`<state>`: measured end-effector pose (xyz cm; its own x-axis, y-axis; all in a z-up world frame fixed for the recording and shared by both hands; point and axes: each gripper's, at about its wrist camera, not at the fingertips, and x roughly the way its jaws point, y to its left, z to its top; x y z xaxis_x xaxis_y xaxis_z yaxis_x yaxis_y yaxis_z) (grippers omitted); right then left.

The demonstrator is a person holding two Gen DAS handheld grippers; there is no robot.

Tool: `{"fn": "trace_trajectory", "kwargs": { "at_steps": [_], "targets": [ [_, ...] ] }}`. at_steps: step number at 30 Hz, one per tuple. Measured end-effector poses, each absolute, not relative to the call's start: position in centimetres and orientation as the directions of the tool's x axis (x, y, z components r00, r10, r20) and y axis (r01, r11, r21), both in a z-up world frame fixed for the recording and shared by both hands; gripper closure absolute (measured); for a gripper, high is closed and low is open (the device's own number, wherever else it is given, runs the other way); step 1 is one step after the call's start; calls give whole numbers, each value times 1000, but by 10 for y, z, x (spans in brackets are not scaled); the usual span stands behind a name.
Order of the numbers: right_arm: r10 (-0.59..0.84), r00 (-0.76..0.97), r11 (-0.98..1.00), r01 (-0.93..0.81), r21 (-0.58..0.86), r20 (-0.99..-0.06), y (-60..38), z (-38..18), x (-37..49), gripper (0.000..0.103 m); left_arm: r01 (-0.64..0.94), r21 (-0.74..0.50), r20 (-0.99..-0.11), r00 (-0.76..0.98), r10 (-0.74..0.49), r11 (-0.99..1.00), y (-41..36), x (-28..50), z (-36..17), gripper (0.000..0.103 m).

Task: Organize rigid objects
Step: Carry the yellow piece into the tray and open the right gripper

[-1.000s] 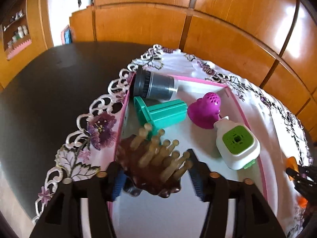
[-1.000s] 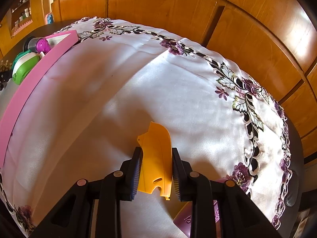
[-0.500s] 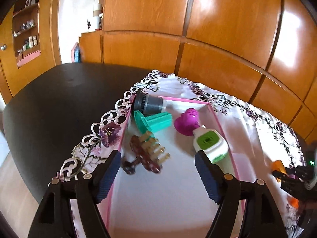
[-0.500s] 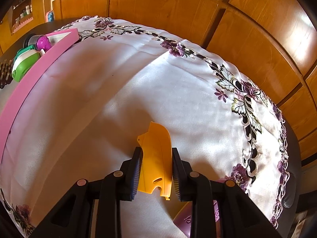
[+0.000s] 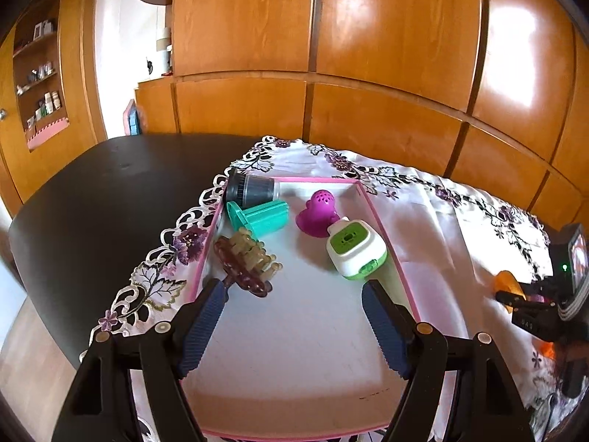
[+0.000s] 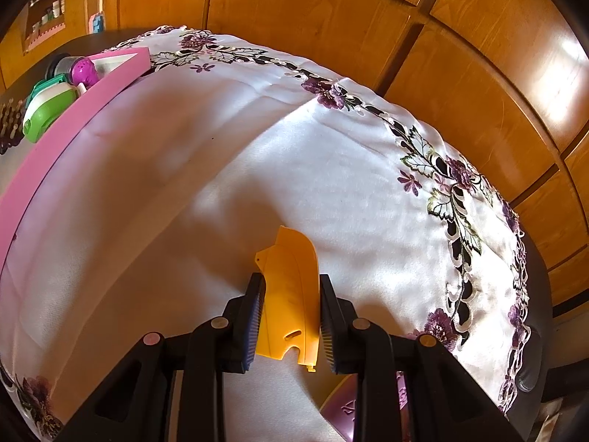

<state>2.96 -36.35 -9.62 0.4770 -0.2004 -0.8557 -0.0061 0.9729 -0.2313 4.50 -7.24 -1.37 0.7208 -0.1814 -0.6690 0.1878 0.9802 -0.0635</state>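
Note:
A pink-rimmed tray (image 5: 390,254) holds a dark brown hairbrush (image 5: 244,263), a teal plastic piece (image 5: 263,215), a grey cylinder (image 5: 250,188), a magenta heart-shaped piece (image 5: 318,213) and a white and green device (image 5: 355,248). My left gripper (image 5: 292,326) is open and empty above the tray's near half. My right gripper (image 6: 291,307) is shut on a yellow plastic piece (image 6: 291,287), held just above the white cloth. The right gripper also shows at the far right of the left wrist view (image 5: 522,300).
A white embroidered tablecloth (image 6: 257,154) covers part of a dark table (image 5: 103,191). Wooden wall panels stand behind. The tray's pink rim (image 6: 59,136) lies at the left of the right wrist view. A purple object (image 6: 346,410) shows under the right gripper.
My left gripper let go of the hairbrush, opened wide and pulled back and up from the tray. The brush now lies at the tray's left side. My right gripper stayed shut on the yellow piece.

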Motion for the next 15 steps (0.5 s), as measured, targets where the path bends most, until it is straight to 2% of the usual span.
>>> {"fn": "trace_trajectory", "kwargs": {
  "at_steps": [15],
  "targets": [
    [-211,476,971,1,-240,-854,-361,-96,30,76,165,-54,-677,719,-157,985,-69,42,-15,26]
  ]
}}
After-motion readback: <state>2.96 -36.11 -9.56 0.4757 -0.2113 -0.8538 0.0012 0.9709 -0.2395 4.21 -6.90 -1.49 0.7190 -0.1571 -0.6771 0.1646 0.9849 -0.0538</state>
